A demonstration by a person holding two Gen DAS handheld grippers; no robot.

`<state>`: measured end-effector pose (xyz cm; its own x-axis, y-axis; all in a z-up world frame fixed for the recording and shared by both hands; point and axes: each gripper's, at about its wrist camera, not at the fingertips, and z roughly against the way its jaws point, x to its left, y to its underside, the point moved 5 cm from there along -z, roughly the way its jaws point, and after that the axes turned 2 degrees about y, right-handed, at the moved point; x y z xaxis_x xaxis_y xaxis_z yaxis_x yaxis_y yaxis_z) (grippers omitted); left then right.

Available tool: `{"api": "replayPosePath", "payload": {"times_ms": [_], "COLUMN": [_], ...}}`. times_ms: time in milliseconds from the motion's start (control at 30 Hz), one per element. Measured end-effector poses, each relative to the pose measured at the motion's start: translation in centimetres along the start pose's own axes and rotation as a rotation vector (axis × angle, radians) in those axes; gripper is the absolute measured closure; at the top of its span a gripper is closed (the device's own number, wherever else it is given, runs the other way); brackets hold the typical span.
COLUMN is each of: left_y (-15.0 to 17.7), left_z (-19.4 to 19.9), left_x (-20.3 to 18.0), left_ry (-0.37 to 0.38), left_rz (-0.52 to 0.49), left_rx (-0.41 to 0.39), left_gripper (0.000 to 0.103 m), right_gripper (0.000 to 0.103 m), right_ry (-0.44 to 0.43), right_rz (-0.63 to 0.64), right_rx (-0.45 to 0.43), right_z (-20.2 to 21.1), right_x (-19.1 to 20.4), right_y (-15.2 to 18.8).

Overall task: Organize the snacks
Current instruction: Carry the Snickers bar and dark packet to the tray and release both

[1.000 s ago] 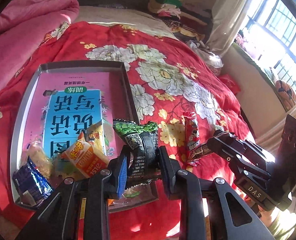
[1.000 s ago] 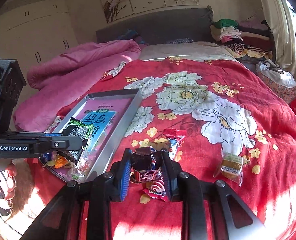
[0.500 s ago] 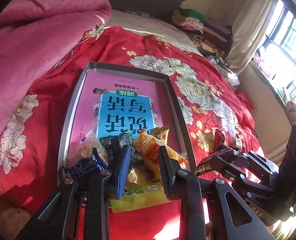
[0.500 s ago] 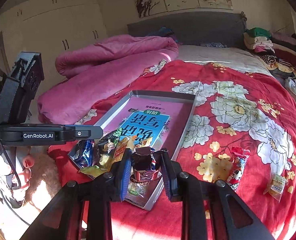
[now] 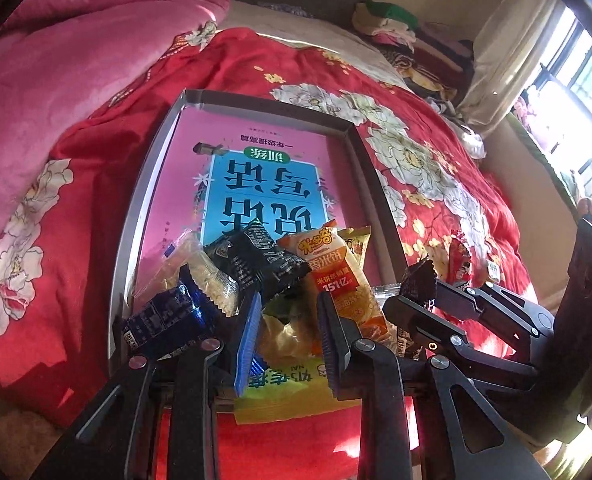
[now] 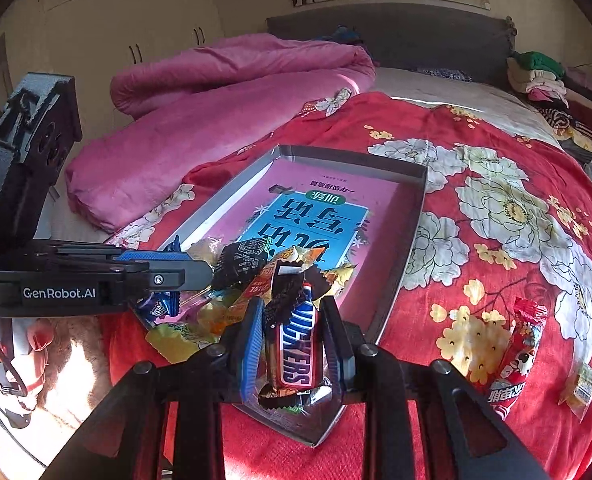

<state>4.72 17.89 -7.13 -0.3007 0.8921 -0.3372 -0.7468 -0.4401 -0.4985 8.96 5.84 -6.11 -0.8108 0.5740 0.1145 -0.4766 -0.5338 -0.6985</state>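
A grey tray (image 5: 151,160) with a pink and blue book in it lies on the red floral bedspread; it also shows in the right wrist view (image 6: 414,216). Several snack packets are piled at its near end, among them a black packet (image 5: 261,262), an orange rice cracker packet (image 5: 338,276) and a blue packet (image 5: 163,316). My left gripper (image 5: 289,312) is open and empty just above this pile. My right gripper (image 6: 291,320) is shut on a Snickers bar (image 6: 293,348), held above the tray's near corner; it shows at the right in the left wrist view (image 5: 416,300).
A red snack stick (image 6: 522,344) and a small clear-wrapped snack (image 6: 582,384) lie on the bedspread right of the tray. A pink duvet (image 6: 223,92) is heaped to the left. Folded clothes (image 6: 540,74) are stacked at the bed's far right. A window (image 5: 576,64) is at the right.
My left gripper carried the black and green packet over the tray, opened and left it on the pile. My right gripper brought the Snickers bar left, from the bedspread to above the tray's near corner.
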Motion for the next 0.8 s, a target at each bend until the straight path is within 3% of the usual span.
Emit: {"api": "replayPosePath", "payload": {"times_ms": [300, 567, 800], "left_y": [0.4, 0.6, 0.7], "left_z": [-1.0, -1.4, -1.5], "left_x": [-0.4, -0.8, -0.9], "left_ry": [-0.006, -0.005, -0.008], "left_rz": [-0.014, -0.030, -0.028], "left_rx": [0.028, 0.040, 0.047], "left_gripper": [0.074, 0.073, 0.061], "right_gripper": [0.074, 0.066, 0.061], "right_ry": [-0.006, 0.005, 0.011], "right_rz": [-0.010, -0.010, -0.015], "right_rx": [0.008, 0.003, -0.009], "right_z": [-0.4, 0.1, 0.6], "right_x": [-0.1, -0.3, -0.5], "right_y": [0.3, 0.6, 0.6]}}
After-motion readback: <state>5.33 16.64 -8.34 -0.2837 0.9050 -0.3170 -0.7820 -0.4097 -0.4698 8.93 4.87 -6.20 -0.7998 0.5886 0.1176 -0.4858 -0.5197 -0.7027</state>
